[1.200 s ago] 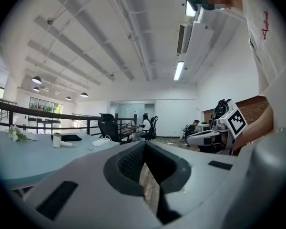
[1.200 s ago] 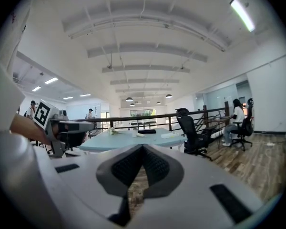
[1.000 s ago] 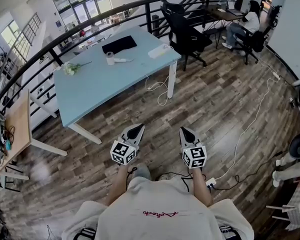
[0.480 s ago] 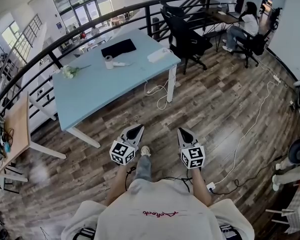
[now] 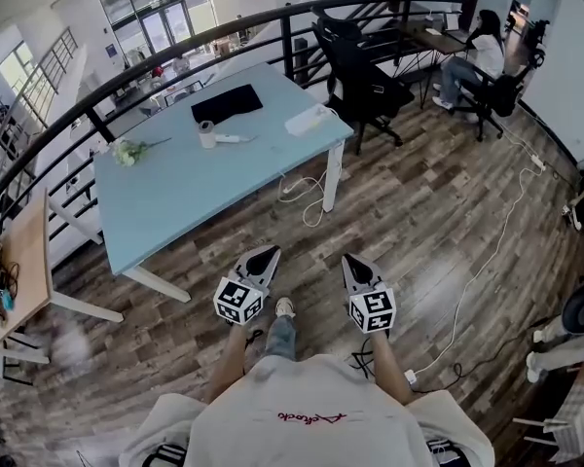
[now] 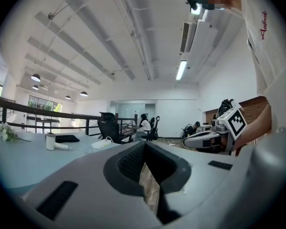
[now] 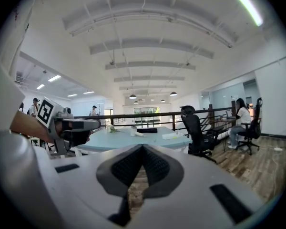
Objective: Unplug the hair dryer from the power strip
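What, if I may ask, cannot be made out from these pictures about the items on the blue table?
- White cylinder and the white item beside it: head view, too small to identify; no plug discernible.
- White block at the table's corner: too small to show sockets in any view.
- Table, near side, left gripper view: hidden behind the left claw.
- Floor under the person, head view: hidden by their body.
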{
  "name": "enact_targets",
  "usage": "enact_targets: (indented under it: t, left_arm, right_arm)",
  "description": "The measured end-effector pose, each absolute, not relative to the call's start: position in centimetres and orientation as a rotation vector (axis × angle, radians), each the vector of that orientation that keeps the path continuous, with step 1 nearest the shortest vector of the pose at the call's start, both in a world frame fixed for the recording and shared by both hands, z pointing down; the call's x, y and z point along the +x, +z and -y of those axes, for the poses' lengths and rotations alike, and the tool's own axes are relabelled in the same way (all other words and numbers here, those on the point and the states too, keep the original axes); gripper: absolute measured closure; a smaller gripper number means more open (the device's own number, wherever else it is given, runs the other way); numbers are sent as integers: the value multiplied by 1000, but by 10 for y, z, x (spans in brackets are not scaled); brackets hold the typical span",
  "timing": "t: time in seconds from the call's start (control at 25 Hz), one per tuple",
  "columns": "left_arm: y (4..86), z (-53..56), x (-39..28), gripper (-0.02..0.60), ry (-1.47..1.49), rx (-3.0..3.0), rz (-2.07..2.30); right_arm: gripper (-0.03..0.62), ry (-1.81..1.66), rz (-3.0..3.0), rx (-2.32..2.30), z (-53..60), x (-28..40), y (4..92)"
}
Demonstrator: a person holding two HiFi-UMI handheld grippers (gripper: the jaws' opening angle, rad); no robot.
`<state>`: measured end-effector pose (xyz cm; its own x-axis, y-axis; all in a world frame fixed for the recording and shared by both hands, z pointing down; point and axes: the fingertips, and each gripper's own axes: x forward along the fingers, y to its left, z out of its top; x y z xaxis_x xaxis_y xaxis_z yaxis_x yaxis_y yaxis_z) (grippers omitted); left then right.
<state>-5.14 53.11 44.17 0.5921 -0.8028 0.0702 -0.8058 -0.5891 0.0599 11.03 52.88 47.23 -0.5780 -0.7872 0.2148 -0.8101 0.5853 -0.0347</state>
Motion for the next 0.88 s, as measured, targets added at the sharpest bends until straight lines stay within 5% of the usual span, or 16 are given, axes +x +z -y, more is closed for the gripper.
enact_targets:
  t: [0.88]
  left_arm:
    - [439, -309, -133, 574, 29, 2723, 1312]
  right_arm:
    - [577, 196, 2583, 1369, -309, 27, 464]
